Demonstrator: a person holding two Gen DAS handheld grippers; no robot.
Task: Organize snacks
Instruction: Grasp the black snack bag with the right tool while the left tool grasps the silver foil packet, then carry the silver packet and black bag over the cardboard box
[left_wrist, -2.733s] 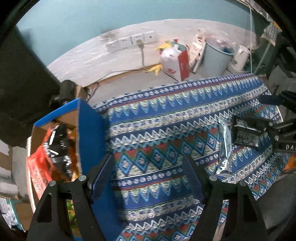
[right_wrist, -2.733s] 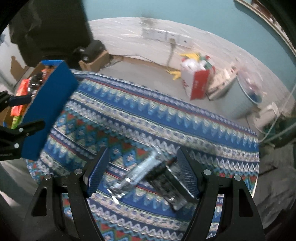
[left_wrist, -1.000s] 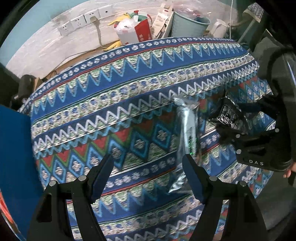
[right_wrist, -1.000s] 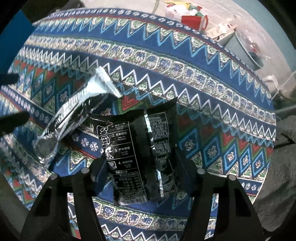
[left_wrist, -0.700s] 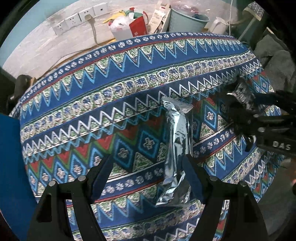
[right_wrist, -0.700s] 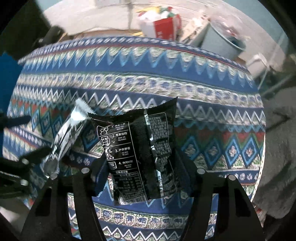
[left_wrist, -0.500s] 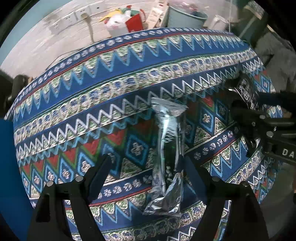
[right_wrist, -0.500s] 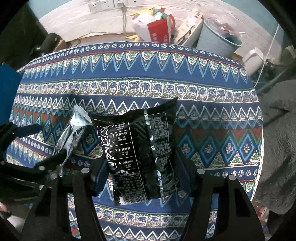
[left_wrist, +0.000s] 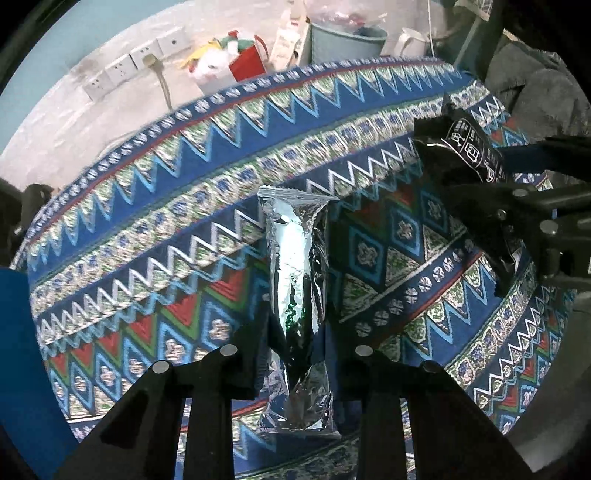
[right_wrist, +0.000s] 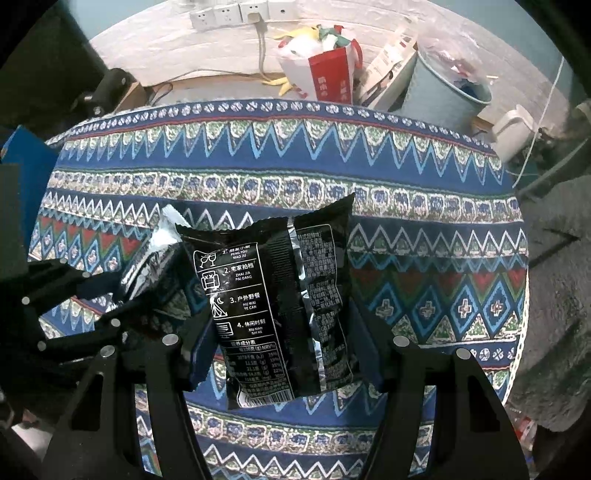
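A long silver foil snack packet (left_wrist: 295, 295) lies on the patterned tablecloth (left_wrist: 147, 229). My left gripper (left_wrist: 295, 354) has closed its jaws around the packet's lower part. The packet also shows in the right wrist view (right_wrist: 147, 258), between the left gripper's fingers (right_wrist: 92, 288). My right gripper (right_wrist: 280, 332) is shut on a black snack bag (right_wrist: 273, 295) with white print and holds it above the cloth. That bag also shows in the left wrist view (left_wrist: 465, 147), at the right.
A blue box wall (left_wrist: 14, 332) stands at the table's left edge. Beyond the far edge, on the floor, are a red and white bag (right_wrist: 328, 74), a grey bin (right_wrist: 443, 92), a white jug (right_wrist: 513, 129) and wall sockets (right_wrist: 236, 14).
My left gripper moved right over the silver packet and closed on it. My right gripper grasped the black bag, lifted it off the cloth and holds it raised.
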